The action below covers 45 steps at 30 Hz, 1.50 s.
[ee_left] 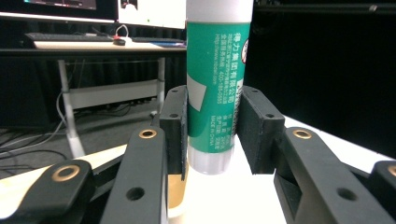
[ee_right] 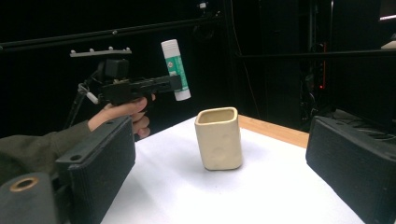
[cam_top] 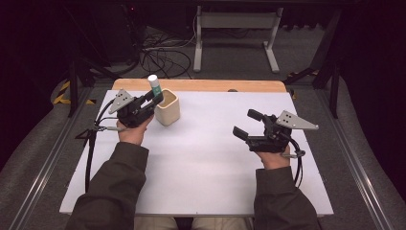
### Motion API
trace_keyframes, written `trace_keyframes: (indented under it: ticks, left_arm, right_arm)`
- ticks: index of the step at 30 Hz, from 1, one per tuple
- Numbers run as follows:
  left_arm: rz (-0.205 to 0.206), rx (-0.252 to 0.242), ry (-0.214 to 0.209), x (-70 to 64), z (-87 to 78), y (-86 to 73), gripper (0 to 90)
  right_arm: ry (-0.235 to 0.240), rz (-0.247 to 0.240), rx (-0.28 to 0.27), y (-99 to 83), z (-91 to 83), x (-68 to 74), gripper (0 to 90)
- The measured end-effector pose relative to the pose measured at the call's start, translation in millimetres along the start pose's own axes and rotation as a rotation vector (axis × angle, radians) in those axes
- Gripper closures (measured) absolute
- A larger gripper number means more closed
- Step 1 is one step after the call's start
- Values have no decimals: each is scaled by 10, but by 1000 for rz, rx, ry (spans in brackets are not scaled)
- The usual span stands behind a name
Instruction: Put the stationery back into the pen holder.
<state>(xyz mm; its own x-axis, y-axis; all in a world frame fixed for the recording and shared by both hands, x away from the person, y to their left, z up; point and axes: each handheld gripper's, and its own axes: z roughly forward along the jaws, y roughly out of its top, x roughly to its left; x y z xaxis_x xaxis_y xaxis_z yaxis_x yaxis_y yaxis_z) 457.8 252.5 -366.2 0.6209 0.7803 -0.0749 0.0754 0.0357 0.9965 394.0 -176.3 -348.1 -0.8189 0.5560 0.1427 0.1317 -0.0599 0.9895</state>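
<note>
The glue stick stands nearly upright, its long axis running top to bottom with a slight lean; in the right gripper view its white cap end is up and tips a little away from the cup, while the pale lower end hangs free below the grip. It is held in the air, above and just to the side of the cream cup, not touching it. In the high view the stick shows at the far left part of the white worktop, right by the cup's rim.

The stick's body is green with white print running along its length: rows of Chinese characters and a number that seems to read 400-…-0555, too small to be sure of. A white patch and a bit of red sit at the label's edges.

The left gripper has its fingers drawn narrow, clamped on the green barrel from both sides, just above the lower end.

The right gripper rests low over the worktop's right side, well apart from the cup, its fingers spread wide with nothing between them.
</note>
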Motion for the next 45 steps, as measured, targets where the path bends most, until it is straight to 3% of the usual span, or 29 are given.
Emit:
trace_keyframes:
  ticks: [7,11,18,21,27,39,45]
  left_arm:
    - [-41,-12,31,101,88,-63,658]
    - [-51,10,53,154,153,-134,657]
    - [-16,54,104,206,286,-279,657]
    - [-29,52,108,232,325,-318,657]
    - [-16,72,135,285,355,-369,657]
    - [-38,111,153,343,409,-464,655]
    - [-30,118,156,343,433,-487,654]
  right_arm:
    - [5,2,-8,10,-12,-5,89]
    - [6,6,-8,10,-13,-7,89]
    - [8,7,-6,8,-12,-10,89]
    - [7,7,-8,8,-17,-16,90]
    - [6,6,-8,7,-22,-23,89]
    - [12,4,1,1,-2,-12,89]
    - [12,6,2,-1,0,-12,90]
